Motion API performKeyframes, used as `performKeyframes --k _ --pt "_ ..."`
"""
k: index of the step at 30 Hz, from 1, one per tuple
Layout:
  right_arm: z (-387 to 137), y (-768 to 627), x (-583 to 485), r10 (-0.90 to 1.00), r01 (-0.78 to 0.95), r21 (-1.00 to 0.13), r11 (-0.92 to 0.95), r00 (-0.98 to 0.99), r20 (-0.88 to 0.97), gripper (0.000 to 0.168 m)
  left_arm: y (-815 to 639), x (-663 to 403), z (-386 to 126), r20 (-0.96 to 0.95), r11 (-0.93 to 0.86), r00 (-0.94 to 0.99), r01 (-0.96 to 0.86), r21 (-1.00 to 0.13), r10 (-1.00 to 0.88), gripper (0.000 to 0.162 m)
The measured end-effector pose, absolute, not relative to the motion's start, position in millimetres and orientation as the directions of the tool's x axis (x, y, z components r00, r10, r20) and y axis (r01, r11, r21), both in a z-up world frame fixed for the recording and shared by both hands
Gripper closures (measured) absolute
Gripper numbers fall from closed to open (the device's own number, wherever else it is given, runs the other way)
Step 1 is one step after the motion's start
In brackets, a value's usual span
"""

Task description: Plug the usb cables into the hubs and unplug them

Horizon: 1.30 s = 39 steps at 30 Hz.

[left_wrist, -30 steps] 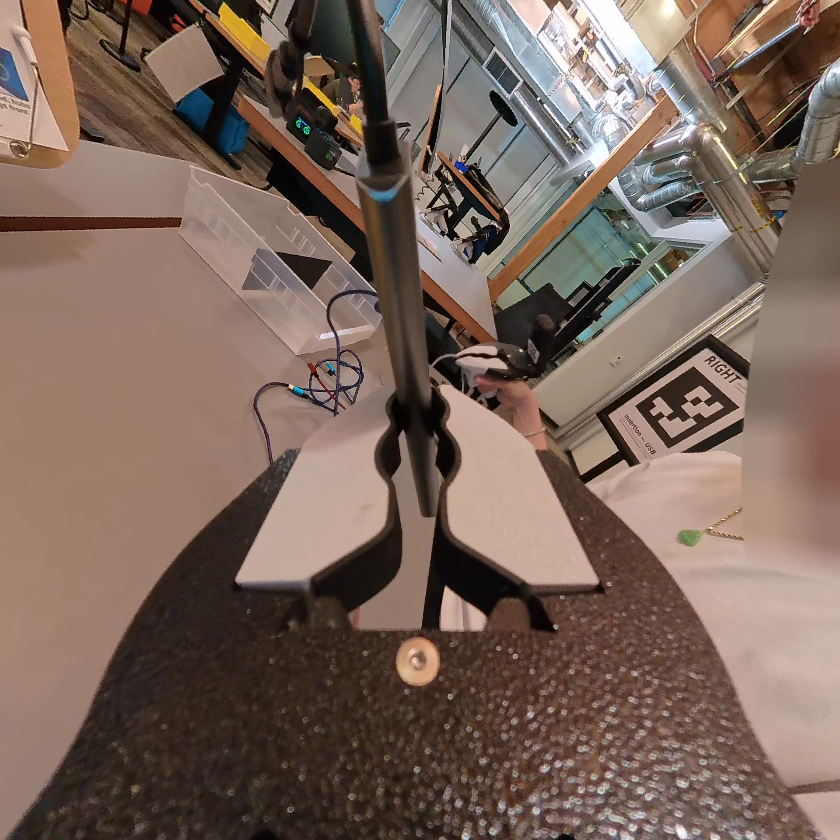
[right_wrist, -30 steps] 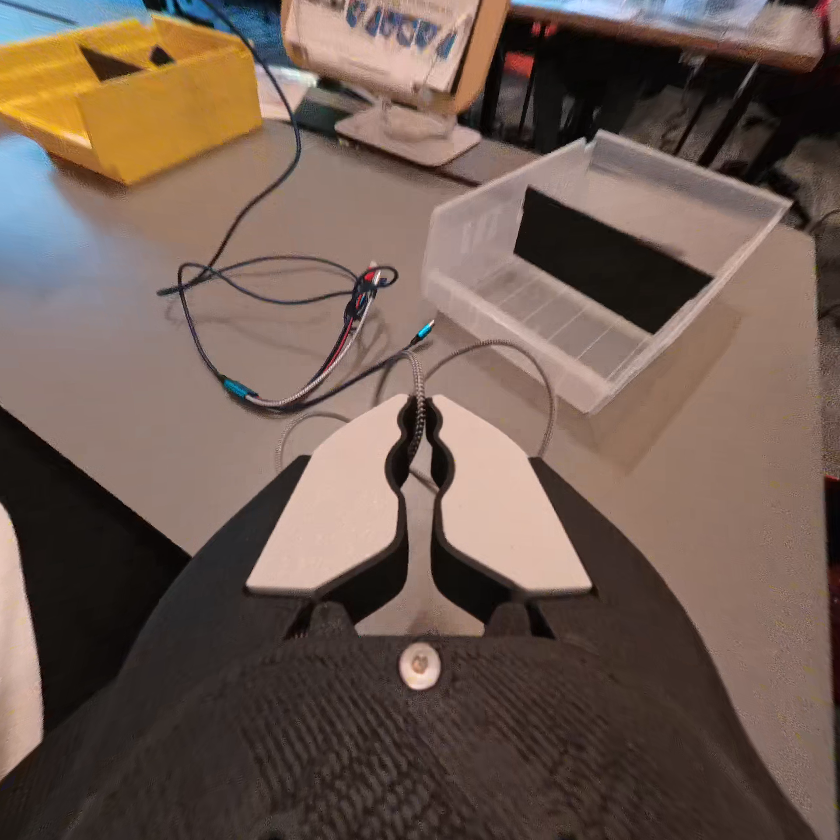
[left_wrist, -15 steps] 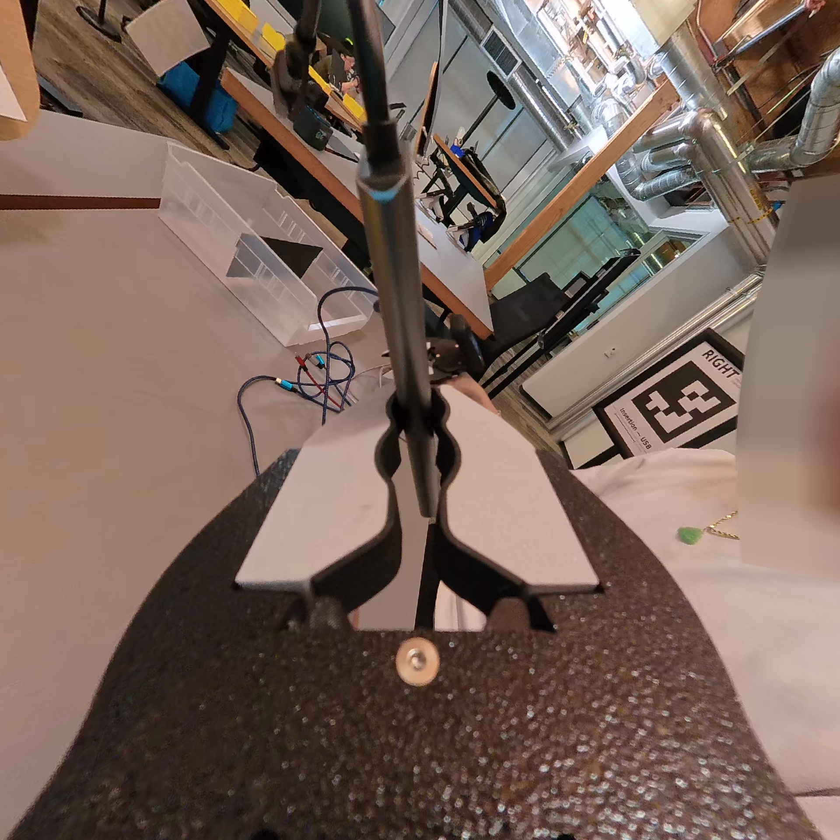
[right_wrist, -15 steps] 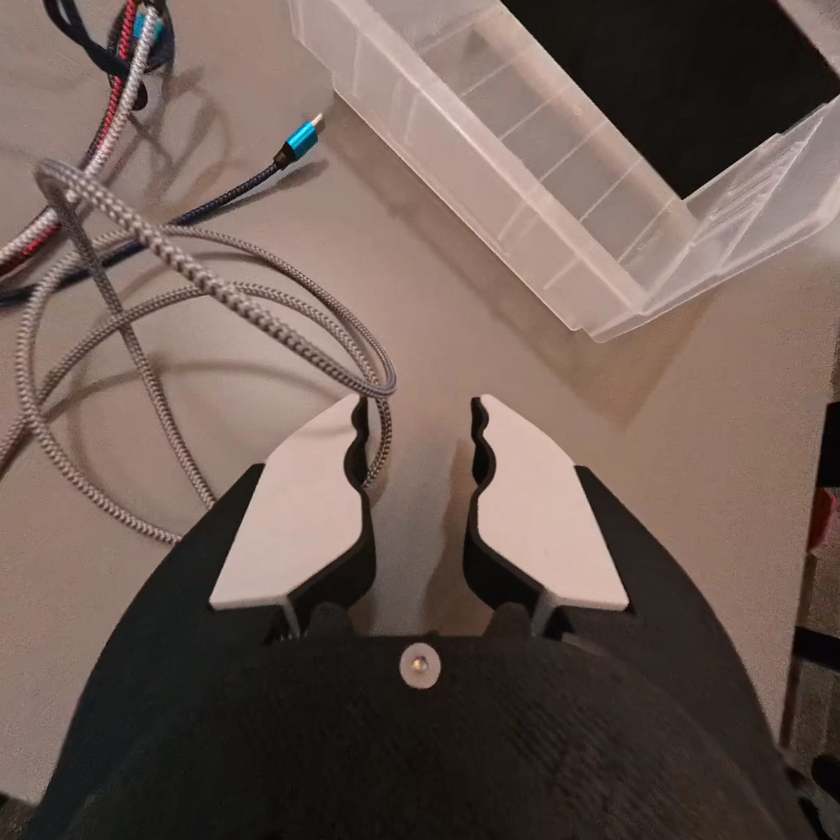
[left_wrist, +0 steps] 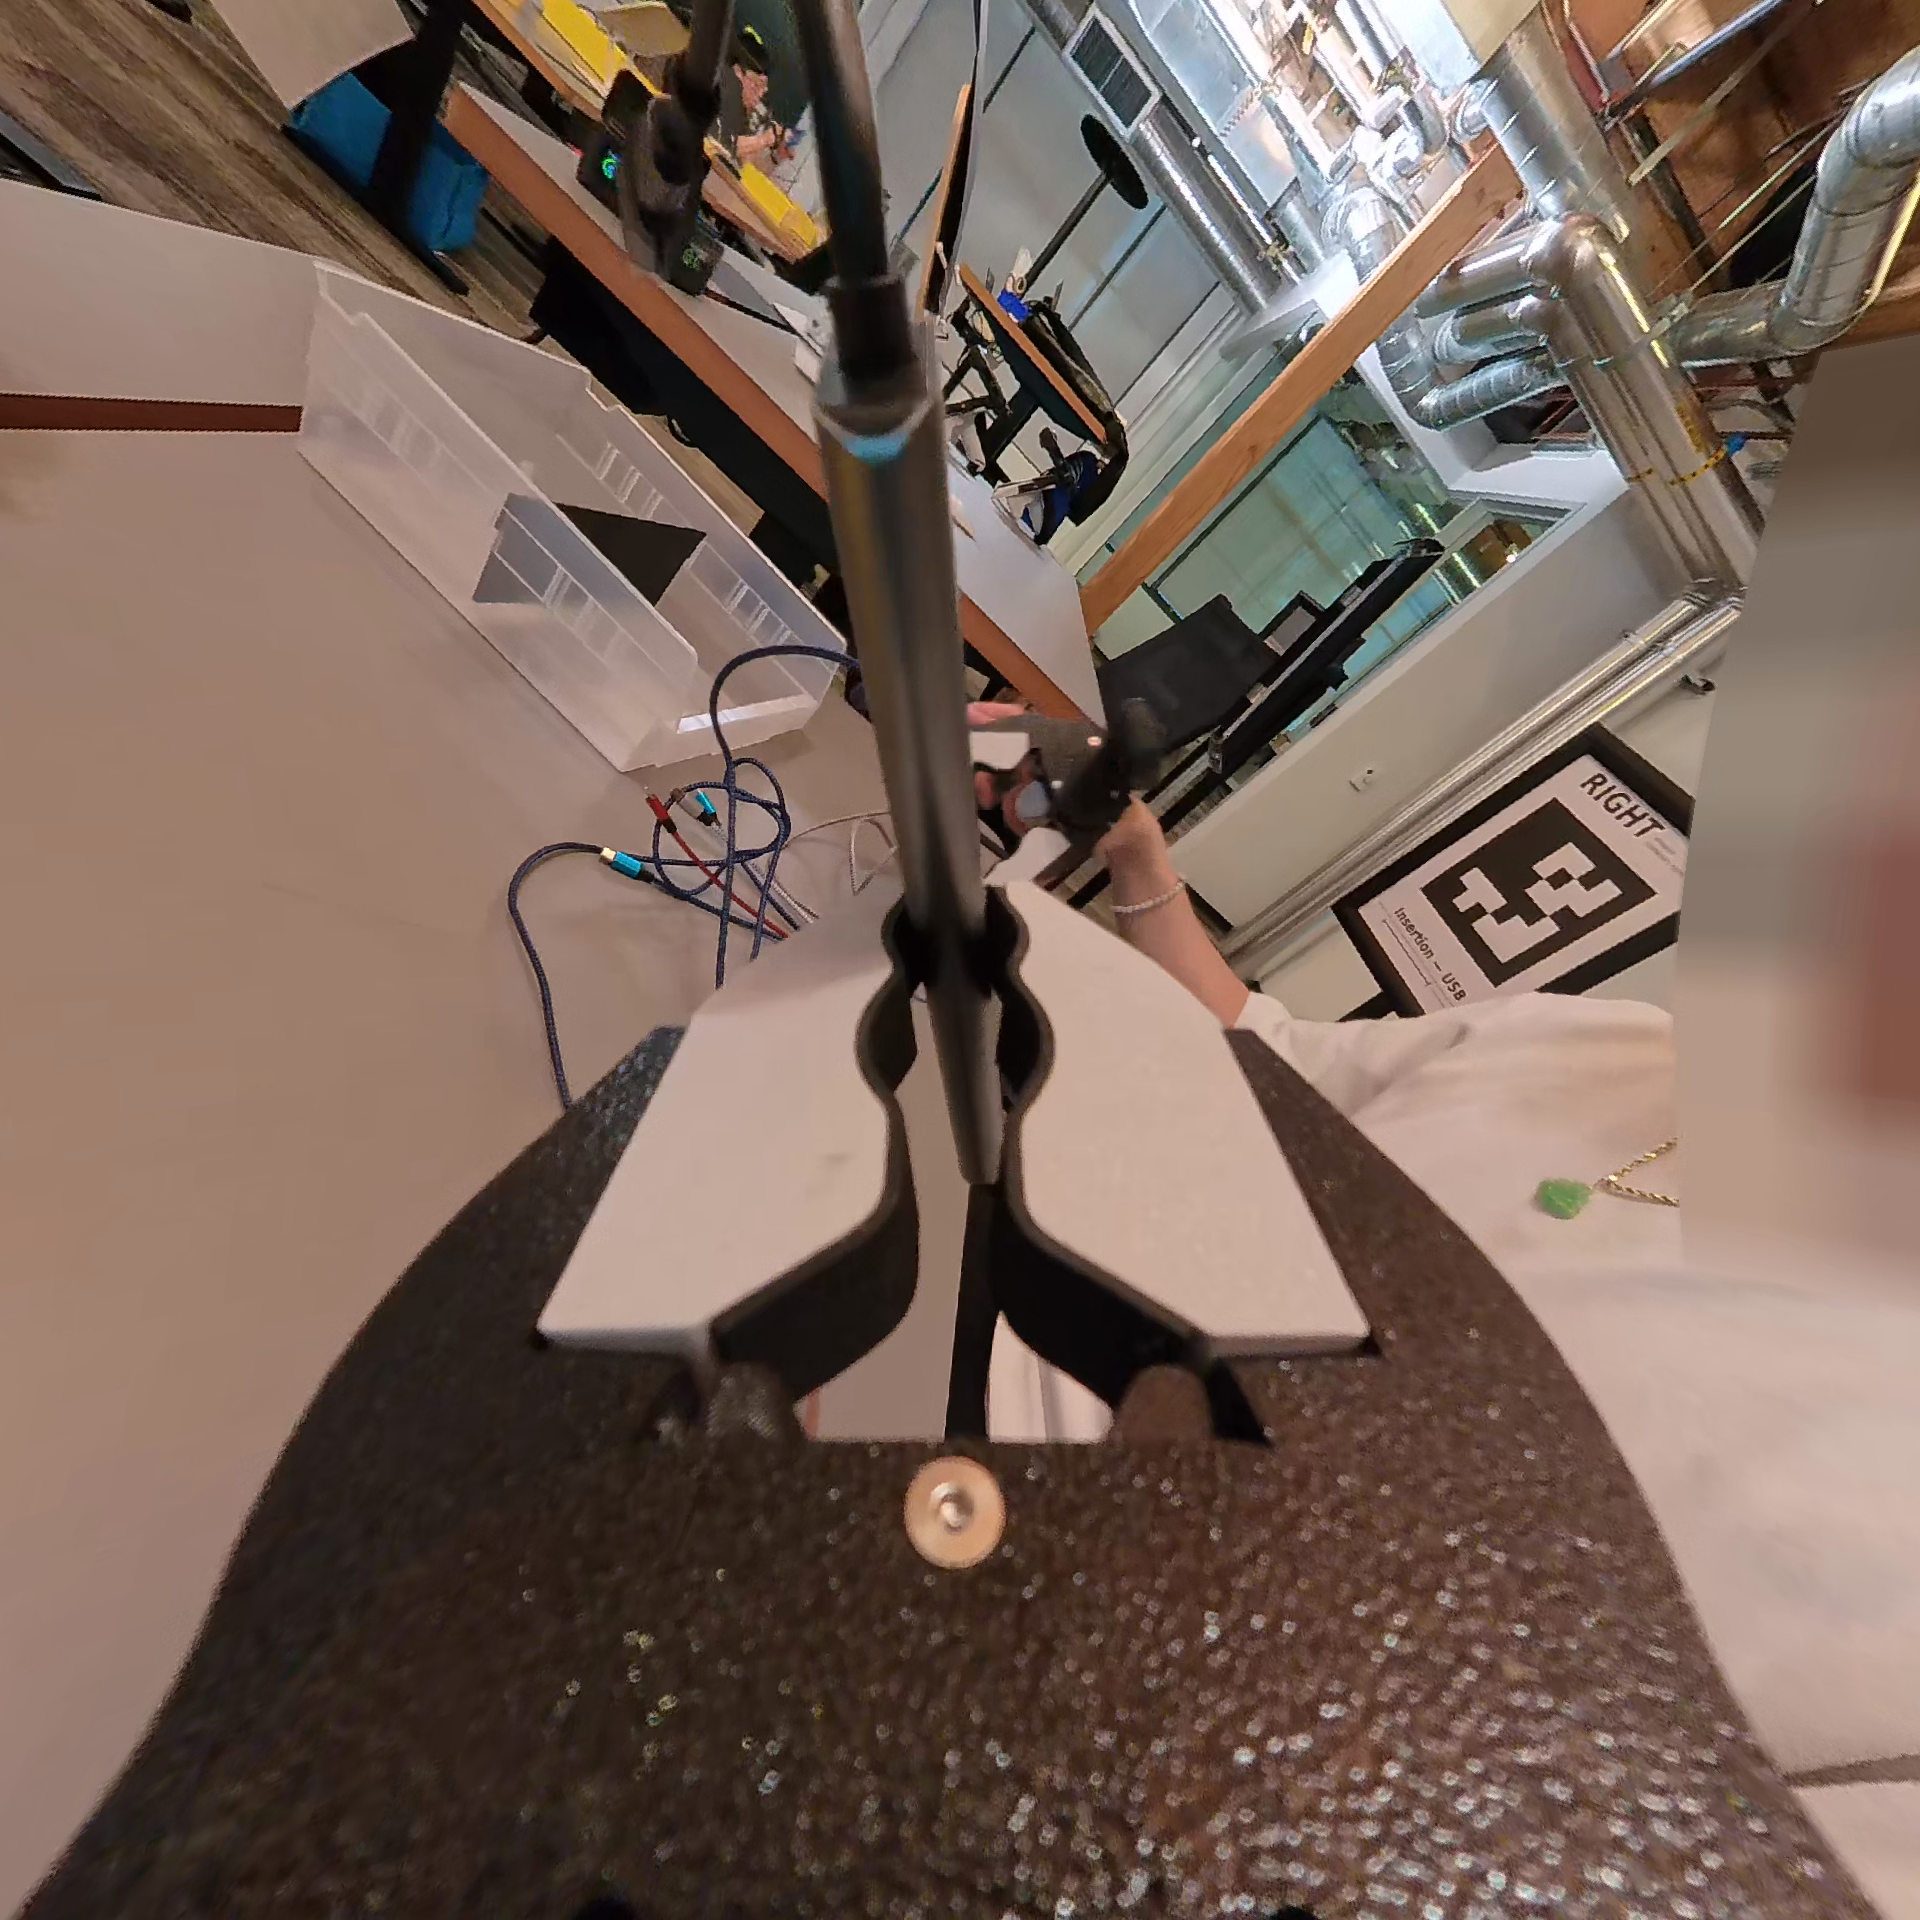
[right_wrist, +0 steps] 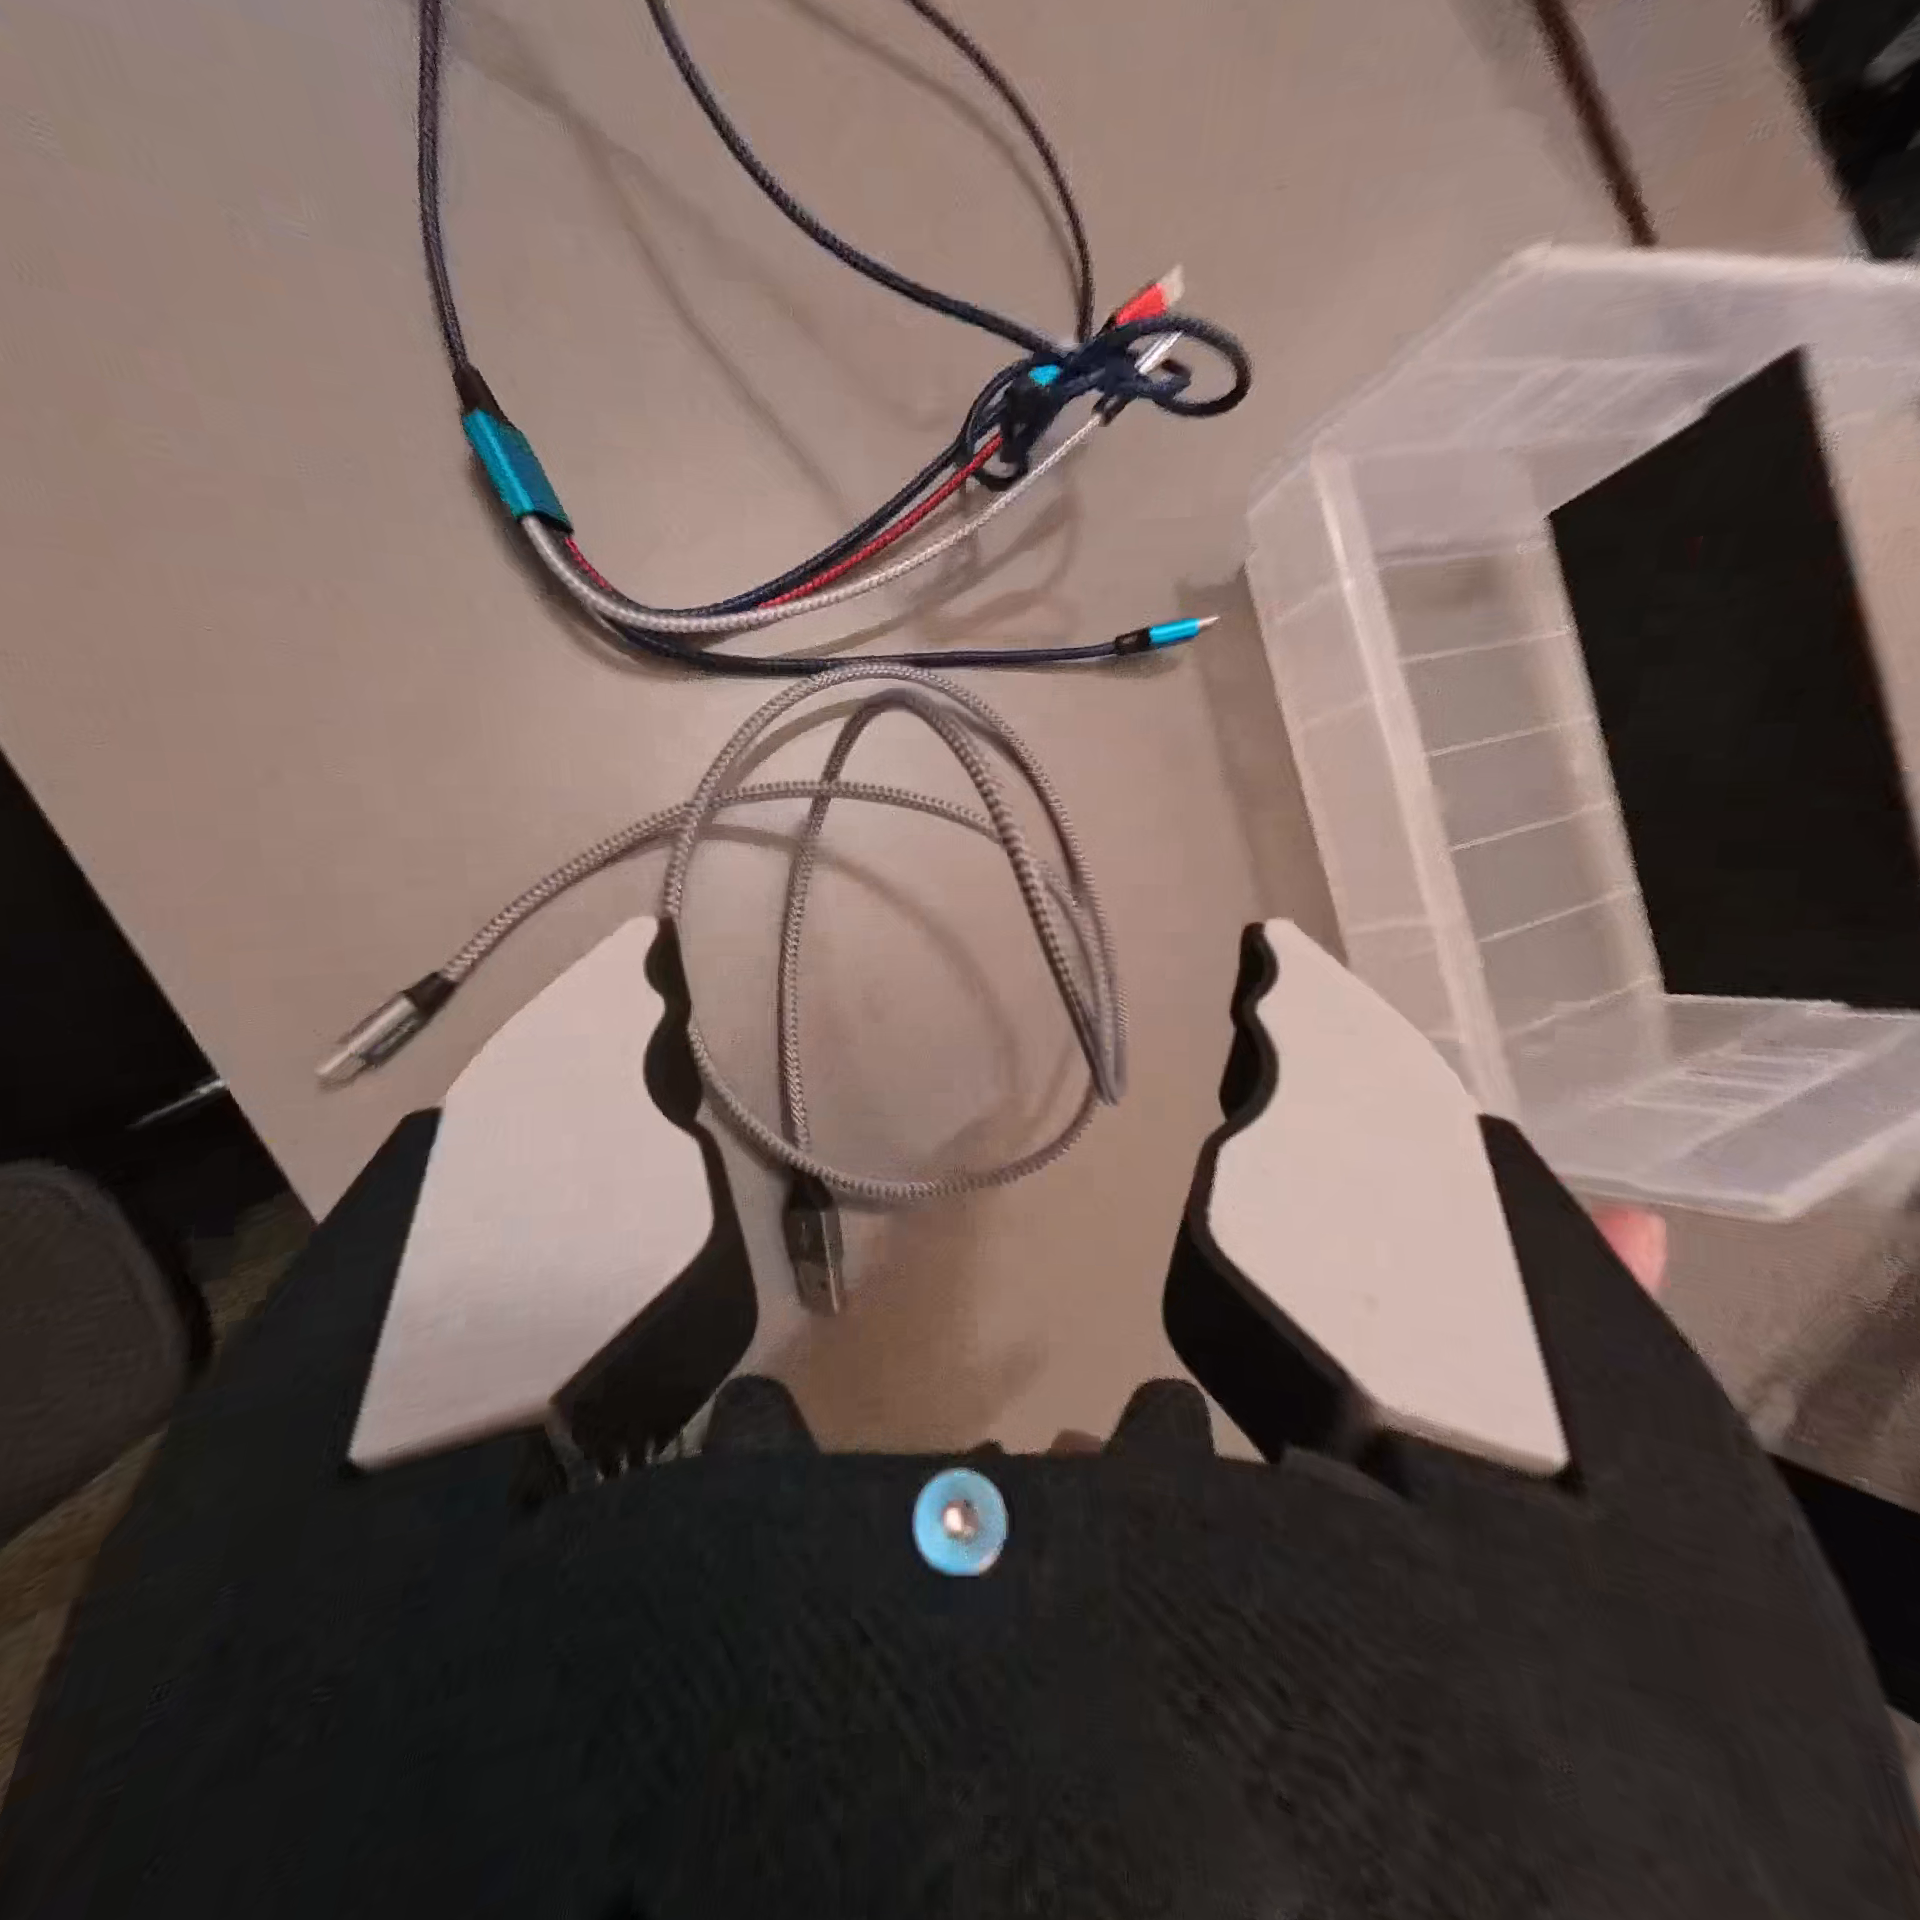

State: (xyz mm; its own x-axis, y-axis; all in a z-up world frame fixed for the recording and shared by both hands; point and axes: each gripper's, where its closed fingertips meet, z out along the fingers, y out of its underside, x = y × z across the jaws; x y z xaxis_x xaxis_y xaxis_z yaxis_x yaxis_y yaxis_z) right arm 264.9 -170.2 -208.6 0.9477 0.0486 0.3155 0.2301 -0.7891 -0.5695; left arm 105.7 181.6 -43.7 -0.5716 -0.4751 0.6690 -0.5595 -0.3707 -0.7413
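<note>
My left gripper (left_wrist: pixel 951 925) is shut on a slim grey metal hub (left_wrist: pixel 904 675) that stands up between the pads, with a black cord leaving its far end. My right gripper (right_wrist: pixel 956 945) is wide open and empty, hovering over a grey braided USB cable (right_wrist: pixel 1023 862) that lies coiled on the table. The cable's dark flat plug (right_wrist: pixel 816 1247) lies between the fingers without touching them, and its silver plug (right_wrist: pixel 384 1029) lies to the left. The right gripper also shows in the left wrist view (left_wrist: pixel 1049 779), behind the hub.
A multi-head cable bundle with a blue splitter (right_wrist: pixel 514 478) lies farther out on the beige table (right_wrist: pixel 260 520); it also shows in the left wrist view (left_wrist: pixel 717 842). A clear plastic bin (right_wrist: pixel 1455 727) stands to the right. The table's edge runs at the left. Tip to tip, the grippers are about 45 cm apart.
My right gripper opened wide and let go of the grey braided cable, which now lies on the table. My left gripper keeps its hold on the hub.
</note>
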Motion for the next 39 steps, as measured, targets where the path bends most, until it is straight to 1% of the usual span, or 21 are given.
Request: performKeyframes --k 3,4,7,8,9,11,16,20,23,24,26,29,30,32,33,37,39 --pt "-231 -149 262 0.03 0.12 -0.574 -0.81 0.986 0.163 0.075 179 106 -44 0.673 -0.376 -0.577 -0.56 -0.738 -0.462 0.152" --pt "-238 -145 260 0.017 0.088 -0.557 -0.826 0.991 0.132 0.075 179 105 -45 0.674 -0.375 -0.577 -0.561 -0.738 -0.462 0.152" --pt "-261 -148 256 -0.011 0.05 -0.425 -0.904 0.99 0.139 0.073 182 102 -46 0.674 -0.376 -0.573 -0.561 -0.738 -0.467 0.152" --pt "-267 -151 253 -0.026 0.027 -0.389 -0.921 0.991 0.13 0.072 183 101 -46 0.674 -0.378 -0.571 -0.559 -0.738 -0.469 0.152" --pt "-271 -151 249 -0.03 0.02 -0.378 -0.926 0.991 0.127 0.072 185 100 -45 0.673 -0.379 -0.571 -0.558 -0.738 -0.471 0.152" --pt "-277 -148 237 -0.033 0.003 -0.383 -0.924 0.996 0.088 0.071 187 98 -46 0.673 -0.379 -0.569 -0.557 -0.738 -0.473 0.152" --pt "-284 -149 219 -0.033 -0.02 -0.396 -0.918 0.999 0.026 0.075 187 99 -48 0.675 -0.371 -0.569 -0.567 -0.735 -0.469 0.152" --pt "-288 -149 215 -0.055 -0.056 -0.388 -0.92 0.998 -0.013 0.077 184 100 -47 0.672 -0.367 -0.58 -0.565 -0.739 -0.46 0.152" --pt "-289 -150 219 -0.085 -0.082 -0.379 -0.922 0.996 -0.008 0.078 183 100 -46 0.67 -0.368 -0.585 -0.562 -0.741 -0.456 0.152" --pt "-289 -149 220 -0.095 -0.091 -0.38 -0.921 0.995 -0.008 0.081 182 100 -46 0.67 -0.368 -0.586 -0.562 -0.741 -0.456 0.152" --pt "-288 -149 226 -0.12 -0.114 -0.382 -0.917 0.993 -0.007 0.094 182 98 -47 0.67 -0.365 -0.585 -0.563 -0.741 -0.458 0.152" --pt "-286 -150 227 -0.083 -0.079 -0.386 -0.919 0.997 -0.007 0.122 181 96 -47 0.669 -0.365 -0.585 -0.563 -0.742 -0.458 0.152" --pt "-286 -149 227 -0.081 -0.077 -0.39 -0.917 0.997 -0.006 0.128 181 95 -46 0.667 -0.365 -0.586 -0.561 -0.743 -0.46 0.152" --pt "-286 -149 227 -0.071 -0.068 -0.392 -0.918 0.997 -0.006 0.153 181 94 -45 0.663 -0.365 -0.589 -0.556 -0.747 -0.461 0.152" --pt "-286 -149 226 -0.06 -0.057 -0.396 -0.916 0.998 -0.006 0.156 180 94 -44 0.662 -0.365 -0.592 -0.554 -0.749 -0.461 0.152" --pt "-286 -149 224 -0.007 -0.006 -0.409 -0.913 1.0 0.0 0.159 178 94 -44 0.661 -0.362 -0.594 -0.554 -0.749 -0.459 0.152" --pt "-286 -153 222 0.057 0.059 -0.377 -0.924 0.998 0.016 0.16 177 93 -43 0.66 -0.359 -0.597 -0.555 -0.75 -0.456 0.152"
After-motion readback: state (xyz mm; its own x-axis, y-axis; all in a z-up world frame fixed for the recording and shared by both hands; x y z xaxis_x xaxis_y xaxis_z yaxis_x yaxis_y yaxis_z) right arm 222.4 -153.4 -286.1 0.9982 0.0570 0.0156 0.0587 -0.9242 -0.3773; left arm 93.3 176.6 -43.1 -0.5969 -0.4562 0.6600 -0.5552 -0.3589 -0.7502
